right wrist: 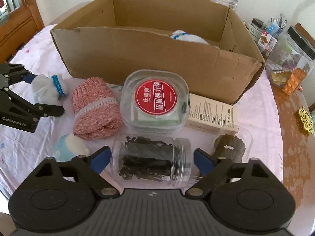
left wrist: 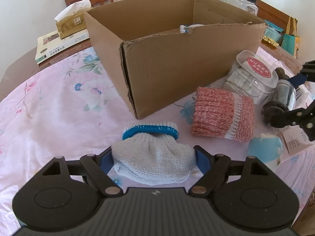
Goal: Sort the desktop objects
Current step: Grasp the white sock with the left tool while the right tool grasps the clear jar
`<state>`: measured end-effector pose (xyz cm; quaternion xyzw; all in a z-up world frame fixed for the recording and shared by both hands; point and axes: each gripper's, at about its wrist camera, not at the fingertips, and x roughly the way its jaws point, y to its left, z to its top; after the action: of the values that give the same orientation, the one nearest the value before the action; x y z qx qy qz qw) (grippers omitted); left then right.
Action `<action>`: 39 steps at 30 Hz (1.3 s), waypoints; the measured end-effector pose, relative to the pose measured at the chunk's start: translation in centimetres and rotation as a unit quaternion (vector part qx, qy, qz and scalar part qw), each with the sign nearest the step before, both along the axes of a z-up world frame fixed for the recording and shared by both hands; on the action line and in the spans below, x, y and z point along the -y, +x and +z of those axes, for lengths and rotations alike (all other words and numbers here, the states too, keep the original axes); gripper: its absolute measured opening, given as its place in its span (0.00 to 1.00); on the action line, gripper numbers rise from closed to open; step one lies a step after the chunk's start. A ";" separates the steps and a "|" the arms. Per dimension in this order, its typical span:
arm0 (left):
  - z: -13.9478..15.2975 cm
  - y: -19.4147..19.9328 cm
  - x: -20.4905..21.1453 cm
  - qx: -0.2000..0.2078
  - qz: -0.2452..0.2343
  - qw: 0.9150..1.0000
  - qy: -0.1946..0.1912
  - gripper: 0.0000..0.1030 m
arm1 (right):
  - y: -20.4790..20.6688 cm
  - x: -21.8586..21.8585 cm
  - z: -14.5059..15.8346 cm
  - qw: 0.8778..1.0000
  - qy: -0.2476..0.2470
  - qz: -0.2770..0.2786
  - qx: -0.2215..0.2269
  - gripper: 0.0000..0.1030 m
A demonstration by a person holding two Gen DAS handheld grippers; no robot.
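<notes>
Between left gripper fingers, grey sock, cuff forward

A sock lies in the box (jars stand before it).

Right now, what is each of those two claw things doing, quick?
Left gripper: jaws closed against the grey knitted sock with a blue cuff, gripping it.
Right gripper: jaws open around the clear plastic jar of dark hair ties, not yet squeezing.
</notes>
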<state>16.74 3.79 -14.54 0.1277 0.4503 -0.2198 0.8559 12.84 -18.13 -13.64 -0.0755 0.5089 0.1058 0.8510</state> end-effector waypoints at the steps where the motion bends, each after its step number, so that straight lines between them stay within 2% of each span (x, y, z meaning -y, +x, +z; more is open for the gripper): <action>1: 0.0 0.0 0.0 0.000 0.000 1.000 -0.001 0.79 | 0.0 -0.1 -0.1 1.000 -0.002 0.000 -0.002 0.86; 5: 0.2 -0.1 -0.1 -0.002 0.002 1.000 -0.004 0.78 | 0.1 -0.1 -0.3 1.000 -0.004 0.003 -0.008 0.78; 10: 0.5 -0.4 0.0 -0.001 -0.002 1.000 -0.003 0.77 | 0.0 -0.2 -0.1 1.000 -0.013 0.017 -0.011 0.78; 16: 1.7 -0.8 0.0 0.003 -0.004 1.000 -0.011 0.76 | -0.2 0.0 1.7 0.999 -0.022 0.045 -0.001 0.78; 23: 4.4 -1.6 0.2 0.008 -0.009 1.000 -0.028 0.76 | -0.2 0.7 4.6 0.997 -0.012 0.074 0.011 0.78; 33: 9.3 -2.3 2.2 0.042 -0.036 0.997 -0.047 0.76 | 0.5 1.8 9.1 0.993 -0.001 0.109 0.055 0.78; 39: 11.7 -1.4 3.6 0.065 -0.043 0.995 -0.062 0.76 | 1.9 2.2 10.6 0.989 -0.006 0.122 0.081 0.78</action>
<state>15.36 0.21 -2.89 0.1071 0.3737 -0.2751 0.8793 14.71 -20.37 -3.05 -0.1507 0.4257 0.1994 0.8697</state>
